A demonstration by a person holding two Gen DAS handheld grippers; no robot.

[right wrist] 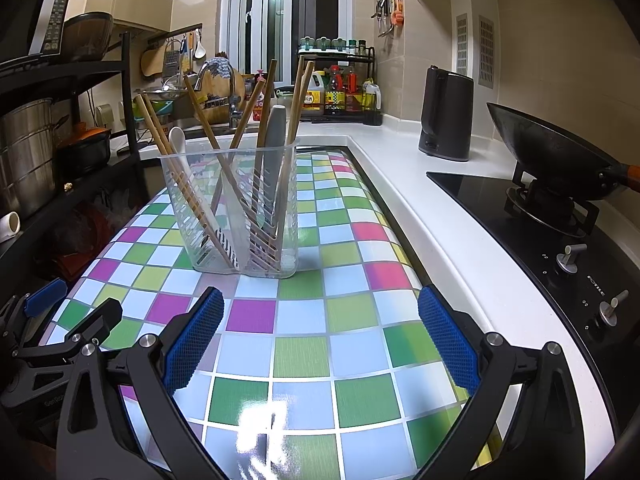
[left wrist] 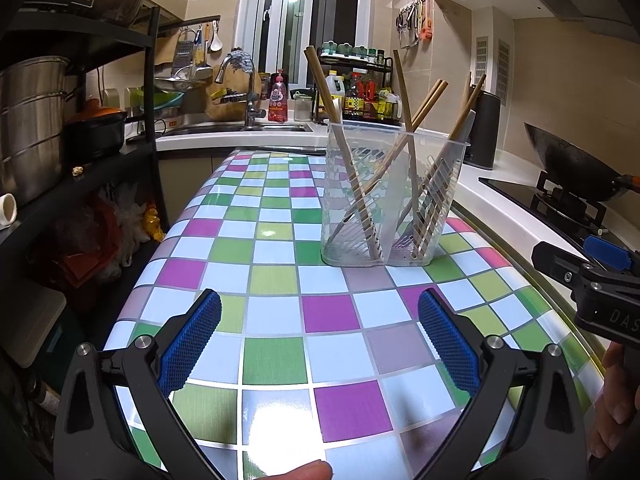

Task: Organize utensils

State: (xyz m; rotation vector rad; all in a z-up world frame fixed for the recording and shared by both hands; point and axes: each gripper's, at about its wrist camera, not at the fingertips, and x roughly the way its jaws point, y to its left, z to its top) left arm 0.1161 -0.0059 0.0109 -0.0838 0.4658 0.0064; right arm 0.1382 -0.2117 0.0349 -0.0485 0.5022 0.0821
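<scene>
A clear plastic utensil holder (left wrist: 390, 196) (right wrist: 236, 208) stands upright on the checkered table (left wrist: 276, 248) (right wrist: 304, 344). It holds several wooden chopsticks (left wrist: 326, 96) (right wrist: 156, 128), a white spoon (right wrist: 177, 140) and a grey utensil (right wrist: 276, 136). My left gripper (left wrist: 320, 344) is open and empty, low over the table in front of the holder. My right gripper (right wrist: 320, 340) is open and empty, also in front of the holder. The right gripper shows at the right edge of the left wrist view (left wrist: 592, 280); the left gripper shows at the left edge of the right wrist view (right wrist: 60, 320).
A white counter (right wrist: 404, 168) runs along the right, with a black kettle (right wrist: 446, 116), a gas hob (right wrist: 540, 232) and a wok (right wrist: 552, 148). A sink and faucet (left wrist: 248, 92) and a bottle rack (left wrist: 360, 92) are behind. A black shelf with pots (left wrist: 36, 128) stands left.
</scene>
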